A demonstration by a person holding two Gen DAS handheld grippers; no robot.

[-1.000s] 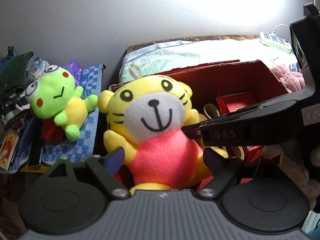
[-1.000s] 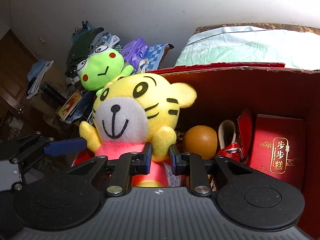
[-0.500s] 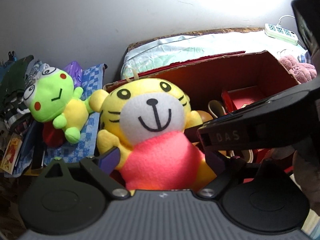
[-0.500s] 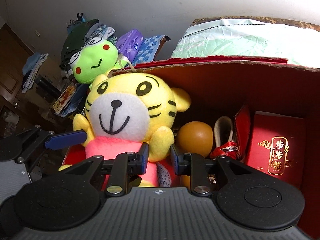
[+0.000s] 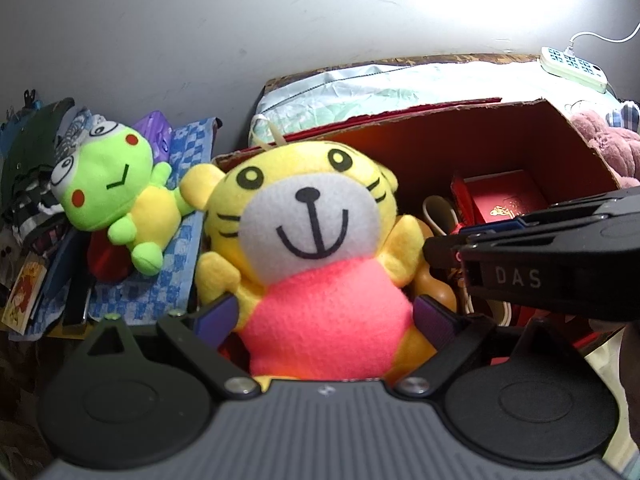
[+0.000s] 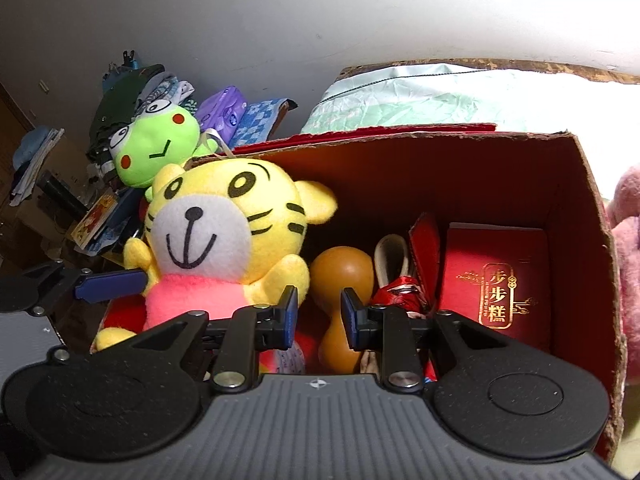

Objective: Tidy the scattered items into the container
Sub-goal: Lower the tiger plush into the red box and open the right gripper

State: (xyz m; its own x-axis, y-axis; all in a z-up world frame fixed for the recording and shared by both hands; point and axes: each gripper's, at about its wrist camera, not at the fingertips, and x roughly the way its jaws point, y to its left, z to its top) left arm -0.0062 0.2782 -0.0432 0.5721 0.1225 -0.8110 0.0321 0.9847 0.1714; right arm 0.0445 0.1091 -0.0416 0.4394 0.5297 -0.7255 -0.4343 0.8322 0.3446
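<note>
Two plush toys fill the left wrist view. The tiger plush (image 5: 316, 264) sits dead centre, its pink belly pinched between the spread-wide fingers of the left gripper (image 5: 326, 314), whose purple pads press into the fabric on both sides. Behind it, the red cardboard box (image 5: 472, 136) opens across the right half of the frame. The frog plush (image 5: 116, 196) lies at the left on a blue checkered cloth (image 5: 160, 280), outside the box. The right gripper (image 5: 532, 268) juts in from the right edge.

In the right wrist view the tiger plush (image 6: 224, 240) hangs at the box's left end, over its near-left corner. The right gripper (image 6: 319, 318) holds nothing; its fingers stand a little apart, aimed at a brown gourd (image 6: 340, 284) at centre. A red gift box (image 6: 496, 280) stands at the right.

My worry is the tiger landing on the rim and tipping out leftwards if let go here. The soft belly could also slip from the pinch early, or the right gripper could get in its way.
</note>
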